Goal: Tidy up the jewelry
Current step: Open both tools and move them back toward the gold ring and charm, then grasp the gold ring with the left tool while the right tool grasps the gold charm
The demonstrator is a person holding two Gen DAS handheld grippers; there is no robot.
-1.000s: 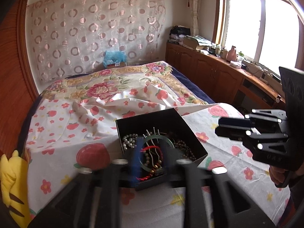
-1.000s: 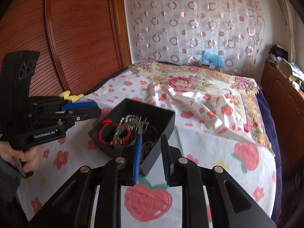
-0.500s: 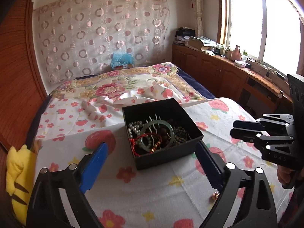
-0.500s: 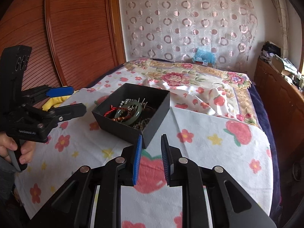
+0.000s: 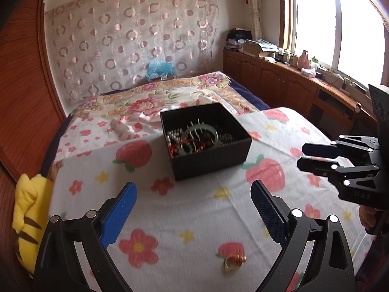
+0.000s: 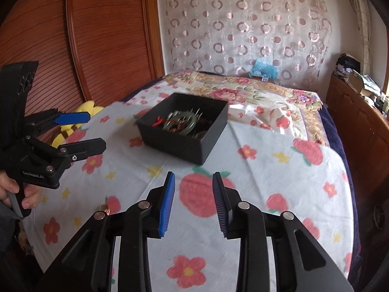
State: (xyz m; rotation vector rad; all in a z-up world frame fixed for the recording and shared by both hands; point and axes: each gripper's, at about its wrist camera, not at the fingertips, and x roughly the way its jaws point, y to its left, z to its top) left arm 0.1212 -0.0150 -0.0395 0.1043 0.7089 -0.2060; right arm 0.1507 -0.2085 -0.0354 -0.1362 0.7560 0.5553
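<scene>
A black box full of jewelry stands on the strawberry-print sheet; a green bangle and bead strands lie inside. It also shows in the right wrist view. A gold ring lies loose on the sheet near me, also visible in the right wrist view. My left gripper is wide open and empty, pulled back from the box, above the ring. My right gripper is partly open and empty, short of the box; it shows at the right of the left wrist view.
A yellow plush toy lies at the bed's left edge. A wooden wardrobe stands on the left, low wooden cabinets with clutter under the window on the right. A floral quilt covers the far bed.
Both grippers have drawn back from the box. My left gripper opened wide from shut. My right gripper opened a little. The gold ring came into view on the sheet.
</scene>
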